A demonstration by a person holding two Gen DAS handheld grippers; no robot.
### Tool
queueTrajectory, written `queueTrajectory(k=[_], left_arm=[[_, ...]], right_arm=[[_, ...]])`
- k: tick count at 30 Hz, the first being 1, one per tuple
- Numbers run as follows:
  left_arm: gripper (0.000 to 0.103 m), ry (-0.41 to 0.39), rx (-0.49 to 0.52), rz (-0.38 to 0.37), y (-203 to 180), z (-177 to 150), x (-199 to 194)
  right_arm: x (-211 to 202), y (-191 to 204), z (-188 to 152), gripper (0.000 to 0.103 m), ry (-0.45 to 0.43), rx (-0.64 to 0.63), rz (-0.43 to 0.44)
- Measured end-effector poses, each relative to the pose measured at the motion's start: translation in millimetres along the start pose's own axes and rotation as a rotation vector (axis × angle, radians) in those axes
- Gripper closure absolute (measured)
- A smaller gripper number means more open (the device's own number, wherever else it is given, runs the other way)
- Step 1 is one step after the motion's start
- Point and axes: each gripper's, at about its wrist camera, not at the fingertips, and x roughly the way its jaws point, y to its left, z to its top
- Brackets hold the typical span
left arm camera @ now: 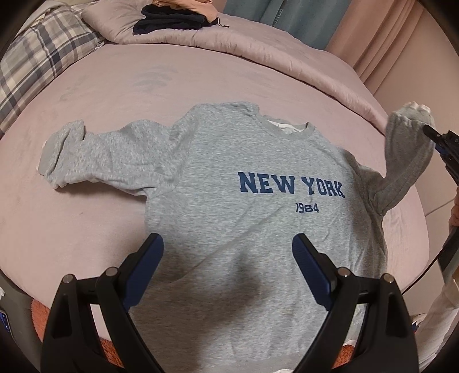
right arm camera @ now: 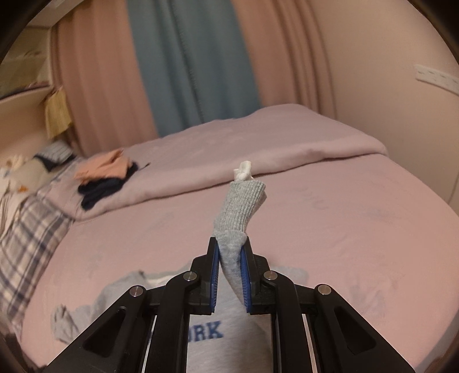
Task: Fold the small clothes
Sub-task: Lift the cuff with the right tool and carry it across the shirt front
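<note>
A grey "NEW YORK 1984" sweatshirt [left arm camera: 229, 183] lies face up on the pink bed, its left sleeve [left arm camera: 86, 149] stretched out flat. My left gripper [left arm camera: 228, 244] is open and empty, hovering above the lower chest of the sweatshirt. My right gripper [right arm camera: 231, 252] is shut on the right sleeve [right arm camera: 238, 218] near its ribbed cuff and holds it lifted off the bed. In the left wrist view that raised sleeve [left arm camera: 407, 152] stands up at the right edge, with the right gripper's tip [left arm camera: 430, 132] beside it.
A folded pile of dark and peach clothes [left arm camera: 175, 17] sits on the rolled-back duvet [left arm camera: 258, 48] at the far end; it also shows in the right wrist view [right arm camera: 106, 178]. A plaid pillow [left arm camera: 40, 63] lies at the far left. Curtains [right arm camera: 186, 63] hang behind the bed.
</note>
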Motion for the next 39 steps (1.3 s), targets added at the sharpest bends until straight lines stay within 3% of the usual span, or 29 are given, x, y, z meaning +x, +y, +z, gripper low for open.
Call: queueTrajectory(k=[10, 21, 29, 39], left_arm=[[0.012, 0.003, -0.027, 0.003, 13.4, 0.6, 1.2], [0.012, 0.007, -0.055, 0.009, 26.7, -0.5, 0.2], [0.012, 0.017, -0.070, 0.016, 33.4, -1.9, 2.4], [0.011, 0.010, -0.083, 0.011, 39.3, -3.8, -3.2]], right_arm=[[22.2, 58.6, -22.8, 0.088, 0.102, -0.131, 0.079], [58.3, 109.4, -71.3, 0.088, 0.279, -0.255, 0.129], [71.5, 125.4, -97.7, 0.088, 0.368, -0.306, 0.133], [82.9, 166.9, -134.8, 0.088, 0.432, -0.485, 0.087]])
